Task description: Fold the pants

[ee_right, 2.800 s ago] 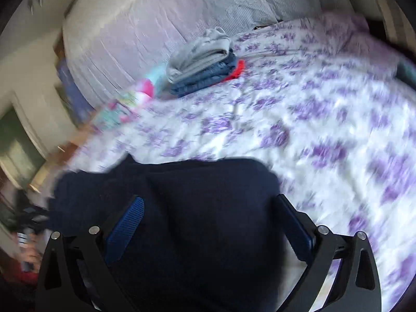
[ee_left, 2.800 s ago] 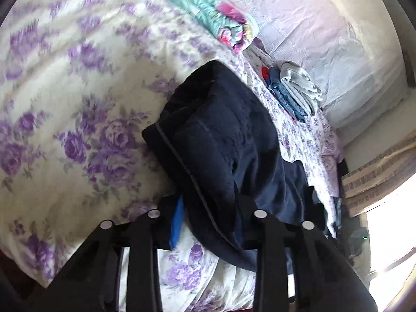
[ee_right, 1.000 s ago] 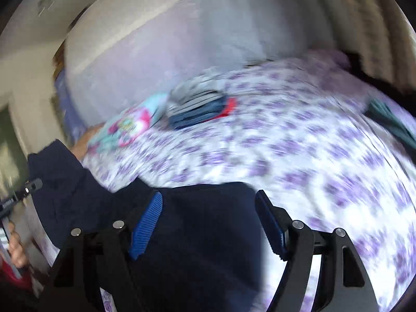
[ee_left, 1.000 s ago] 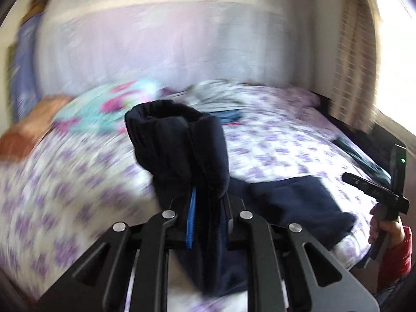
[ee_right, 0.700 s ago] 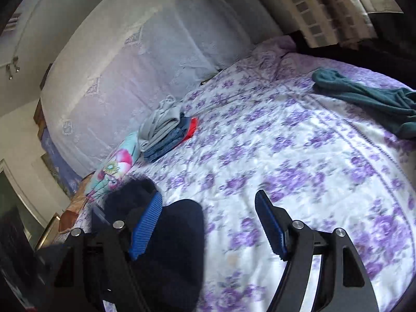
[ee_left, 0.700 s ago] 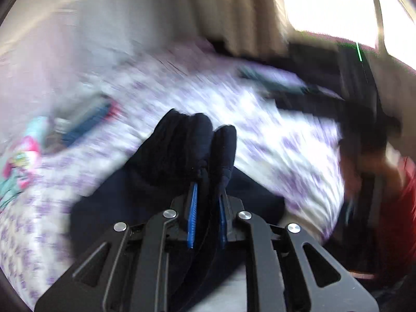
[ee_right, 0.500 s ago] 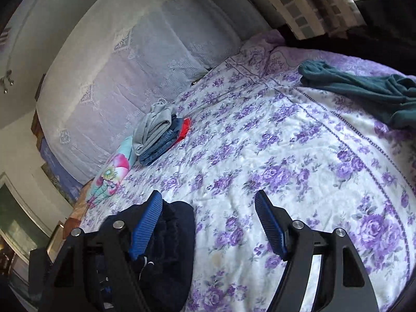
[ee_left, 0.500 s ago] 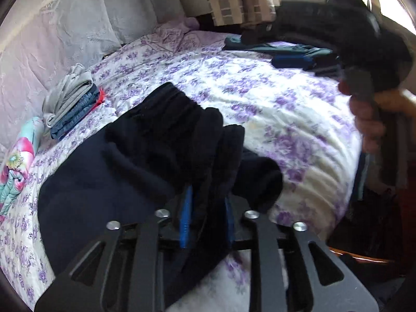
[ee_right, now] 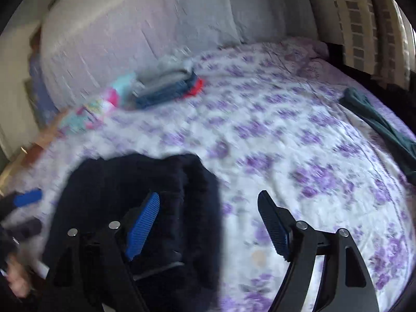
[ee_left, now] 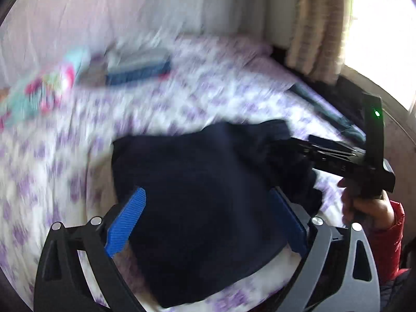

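The dark navy pants (ee_left: 197, 202) lie bunched and partly folded on the purple-flowered bedspread (ee_left: 182, 96) near the bed's front edge. My left gripper (ee_left: 208, 215) is open above them, its blue pads spread to either side of the cloth. My right gripper (ee_right: 209, 221) is open too, hovering over the right edge of the pants (ee_right: 145, 197). In the left wrist view the right gripper (ee_left: 345, 161) reaches in from the right, at the pants' bunched far corner. Both views are blurred by motion.
A stack of folded clothes (ee_right: 169, 85) and a colourful folded blanket (ee_right: 96, 109) sit at the head of the bed by the padded headboard (ee_right: 156, 26). A teal garment (ee_right: 377, 119) lies at the right edge. Curtains (ee_left: 317, 26) and a bright window are on the right.
My left gripper has let go of the pants and opened wide; the lifted bunch now lies on the bed. My right gripper has moved over the pants' right edge, still open.
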The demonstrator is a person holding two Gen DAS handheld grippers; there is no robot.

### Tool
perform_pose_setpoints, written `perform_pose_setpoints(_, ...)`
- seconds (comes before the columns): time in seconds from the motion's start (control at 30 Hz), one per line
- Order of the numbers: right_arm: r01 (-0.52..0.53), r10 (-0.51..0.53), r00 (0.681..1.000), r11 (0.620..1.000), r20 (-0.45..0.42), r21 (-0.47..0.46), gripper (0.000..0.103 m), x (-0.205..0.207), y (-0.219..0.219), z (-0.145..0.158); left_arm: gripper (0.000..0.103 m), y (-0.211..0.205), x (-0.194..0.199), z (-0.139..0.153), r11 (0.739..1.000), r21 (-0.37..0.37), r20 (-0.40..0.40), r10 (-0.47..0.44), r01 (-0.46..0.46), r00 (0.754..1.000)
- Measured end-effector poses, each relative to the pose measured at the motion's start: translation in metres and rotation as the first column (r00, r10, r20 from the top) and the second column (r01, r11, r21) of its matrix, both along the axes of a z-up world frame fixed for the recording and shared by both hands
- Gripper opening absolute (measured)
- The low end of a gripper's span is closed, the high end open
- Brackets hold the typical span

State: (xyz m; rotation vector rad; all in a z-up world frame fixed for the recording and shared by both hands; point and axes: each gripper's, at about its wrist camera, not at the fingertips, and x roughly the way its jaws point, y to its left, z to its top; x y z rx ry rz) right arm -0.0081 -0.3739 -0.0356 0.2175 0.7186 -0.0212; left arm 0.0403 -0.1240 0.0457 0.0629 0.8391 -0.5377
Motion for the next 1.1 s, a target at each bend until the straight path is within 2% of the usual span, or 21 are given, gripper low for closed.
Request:
perform_pose_setpoints(0.03,0.009,-0.009,1.000,1.000,-0.013,0.014,0.092,-0.002,-0.007,-0.010,0.093,0.000,0.005,-0.014,0.999,0.031,-0.045,-0.011,0.012,0.999)
perform_pose_setpoints(0.07,0.022,-0.021,1.000,0.998,-0.018,0.059,0.094,-0.006,-0.018,-0.019,0.095,-0.001,0.007,-0.031,0.997,0.081,-0.068,-0.008,0.014,0.998)
perform_pose_setpoints(0.1,0.024,-0.022,1.000,0.995,-0.023,0.093,0.096,-0.008,-0.024,-0.023,0.099,0.001,0.007,-0.044,0.996,0.094,-0.070,0.009,-0.002,0.998)
perform_pose_setpoints(0.17,0.023,-0.020,0.999,0.995,-0.030,0.098,0.096,-0.008,-0.025,-0.020,0.099,0.010,0.003,-0.050,0.999,0.038,-0.077,0.024,-0.021,0.997)
perform_pose_setpoints(0.23,0.051,-0.051,0.998,0.999,0.022,-0.018,0.096,-0.014,-0.012,-0.002,0.099,0.016,0.000,-0.046,0.999,0.023,-0.083,0.029,-0.027,0.996)
perform_pose_setpoints(0.27,0.061,-0.058,0.997,0.997,0.056,-0.046,0.096,-0.018,-0.007,0.008,0.099,0.023,0.000,-0.042,0.999,-0.003,-0.087,0.039,-0.039,0.995)
perform_pose_setpoints(0.33,0.012,-0.006,0.986,0.999,0.167,-0.033,0.096,-0.030,0.005,0.034,0.099,0.039,-0.004,-0.033,0.996,-0.072,-0.083,0.049,-0.055,0.995)
perform_pose_setpoints(0.37,-0.024,0.027,0.979,1.000,0.200,-0.018,0.096,-0.032,0.012,0.044,0.099,0.043,-0.006,-0.031,0.994,-0.084,-0.074,0.062,-0.068,0.995)
perform_pose_setpoints(0.43,-0.077,0.082,0.972,0.997,0.219,-0.032,0.097,-0.027,0.026,0.054,0.098,0.053,-0.002,-0.029,0.990,-0.080,-0.065,0.108,-0.114,0.992)
perform_pose_setpoints(0.5,-0.108,0.125,0.973,0.990,0.194,-0.095,0.097,-0.011,0.045,0.053,0.099,0.060,0.007,-0.040,0.986,-0.068,-0.112,0.146,-0.154,0.983)
perform_pose_setpoints(0.57,-0.091,0.111,0.987,0.983,0.115,-0.160,0.097,0.009,0.056,0.038,0.099,0.062,0.016,-0.056,0.985,-0.079,-0.187,0.139,-0.155,0.973)
perform_pose_setpoints(0.6,-0.085,0.092,0.995,0.979,0.031,-0.185,0.097,0.024,0.058,0.021,0.099,0.062,0.019,-0.063,0.985,-0.078,-0.215,0.134,-0.154,0.967)
perform_pose_setpoints(0.63,-0.095,0.089,0.995,0.979,-0.044,-0.178,0.097,0.036,0.055,0.001,0.099,0.063,0.022,-0.068,0.984,-0.087,-0.230,0.129,-0.152,0.965)
perform_pose_setpoints(0.67,-0.112,0.105,0.992,0.988,-0.067,-0.108,0.097,0.041,0.047,-0.014,0.099,0.064,0.022,-0.069,0.984,-0.100,-0.230,0.125,-0.151,0.965)
perform_pose_setpoints(0.73,-0.099,0.102,0.992,0.994,-0.072,0.055,0.098,0.037,0.028,-0.021,0.099,0.063,0.020,-0.069,0.985,-0.090,-0.223,0.123,-0.146,0.967)
perform_pose_setpoints(0.8,-0.082,0.086,0.995,0.992,-0.040,0.099,0.098,0.029,0.020,-0.011,0.099,0.060,0.021,-0.068,0.986,-0.082,-0.219,0.126,-0.147,0.967)
perform_pose_setpoints(0.9,-0.091,0.088,0.995,0.993,0.041,0.072,0.098,0.006,0.023,0.015,0.099,0.065,0.017,-0.059,0.982,-0.101,-0.209,0.138,-0.162,0.968)
perform_pose_setpoints(0.97,-0.127,0.122,0.990,0.989,0.064,0.074,0.099,-0.007,0.026,0.025,0.099,0.070,0.015,-0.050,0.981,-0.091,-0.165,0.156,-0.172,0.974)
perform_pose_setpoints(1.03,-0.154,0.152,0.987,0.987,0.042,0.054,0.099,-0.013,0.032,0.022,0.099,0.066,0.013,-0.048,0.983,-0.050,-0.141,0.167,-0.176,0.976)
perform_pose_setpoints(1.1,-0.165,0.165,0.986,0.986,-0.019,0.017,0.099,-0.014,0.037,0.006,0.099,0.062,0.014,-0.054,0.983,-0.005,-0.133,0.181,-0.183,0.974)
